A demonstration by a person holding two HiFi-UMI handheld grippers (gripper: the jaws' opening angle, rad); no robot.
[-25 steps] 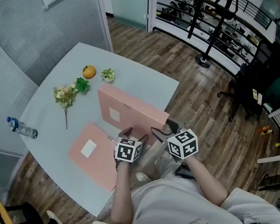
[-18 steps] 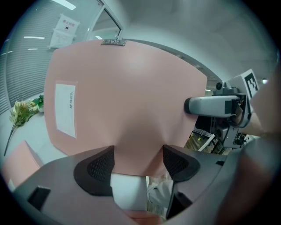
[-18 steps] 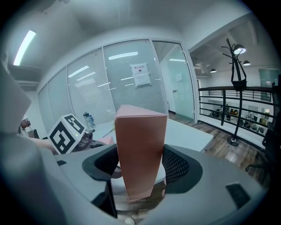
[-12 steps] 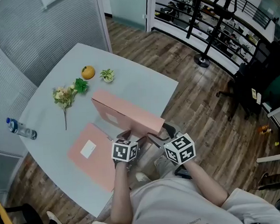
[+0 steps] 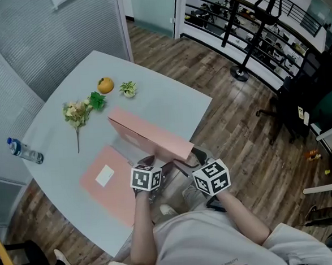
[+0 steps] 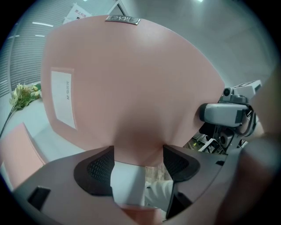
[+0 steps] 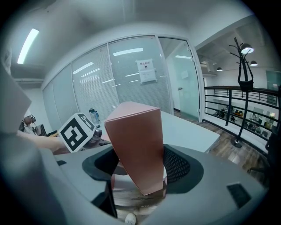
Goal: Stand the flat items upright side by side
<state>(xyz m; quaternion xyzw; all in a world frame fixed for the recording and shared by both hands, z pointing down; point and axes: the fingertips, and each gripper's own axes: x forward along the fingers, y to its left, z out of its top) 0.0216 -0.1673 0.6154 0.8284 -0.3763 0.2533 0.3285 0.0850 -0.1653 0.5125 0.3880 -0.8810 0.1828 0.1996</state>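
A large flat pink box (image 5: pixel 149 135) stands nearly on edge near the table's front, held at its near end by both grippers. My left gripper (image 5: pixel 151 163) is shut on that box's lower edge (image 6: pixel 131 110), whose broad face with a white label fills the left gripper view. My right gripper (image 5: pixel 184 160) is shut on the box's narrow end (image 7: pixel 136 145). A second pink box (image 5: pixel 110 184) with a white label lies flat on the table to the left, also seen as a pink box corner (image 6: pixel 17 149).
On the pale table (image 5: pixel 169 100) lie an orange (image 5: pixel 105 84), a small green sprig (image 5: pixel 128 88), a flower bunch (image 5: pixel 77 114) and a water bottle (image 5: pixel 24 151) at the left edge. Wooden floor and a black stand (image 5: pixel 242 70) are beyond the table's right side.
The held pink box has tipped up from leaning back to nearly upright, hiding its labelled face from the head view. Both grippers shifted slightly left with it.
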